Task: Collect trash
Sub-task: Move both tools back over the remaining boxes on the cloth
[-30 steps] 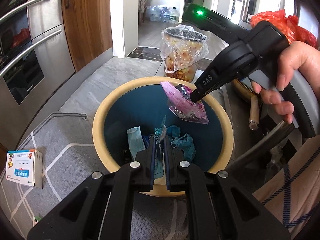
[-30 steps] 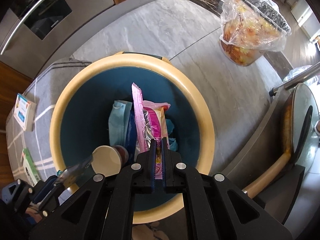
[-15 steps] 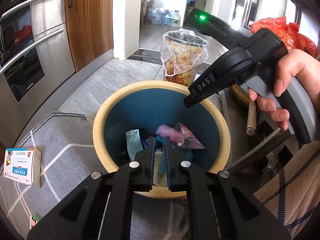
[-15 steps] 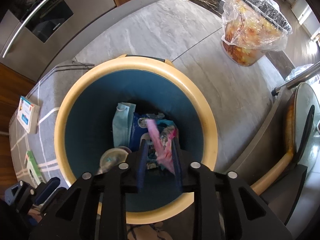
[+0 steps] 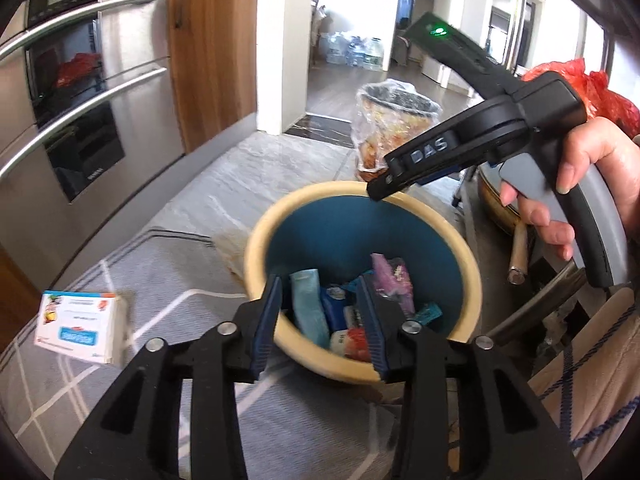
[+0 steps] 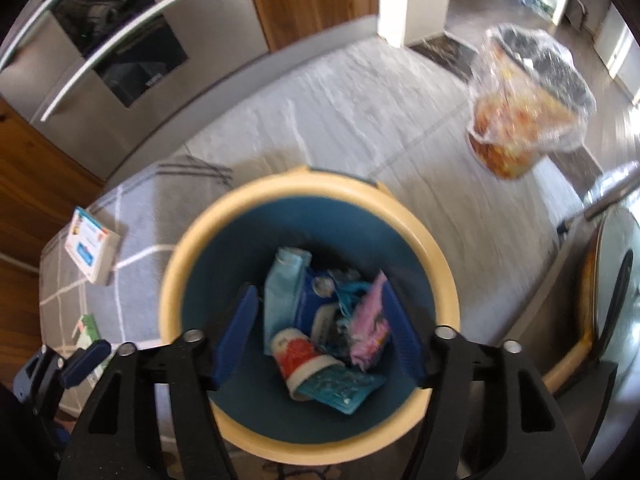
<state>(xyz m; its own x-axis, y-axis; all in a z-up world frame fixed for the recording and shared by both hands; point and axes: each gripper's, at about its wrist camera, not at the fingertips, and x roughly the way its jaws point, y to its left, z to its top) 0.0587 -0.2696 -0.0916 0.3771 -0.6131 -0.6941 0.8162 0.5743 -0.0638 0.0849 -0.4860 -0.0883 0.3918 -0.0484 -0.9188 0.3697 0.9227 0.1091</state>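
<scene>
Both grippers are hovering over the blue bin (image 6: 308, 184), jaws opening and gripping nothing. The left gripper (image 5: 324, 320) and right gripper (image 6: 320, 320) are pointing at the pink wrapper (image 6: 370, 320) lying inside.

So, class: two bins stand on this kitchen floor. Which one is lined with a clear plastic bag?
The patterned bin farther off near the doorway; clear plastic drapes over its rim. The blue bin with the cream rim, below the jaws, has no liner.

Stainless steel built-in oven stack (image 5: 76, 120) left, brown wooden cabinet door (image 5: 212, 40) beside it. Grey marbled stone floor (image 6: 340, 120), grey rug with white lines (image 5: 132, 280). White doorway pillar (image 5: 284, 40), bright daylit hallway behind.
</scene>
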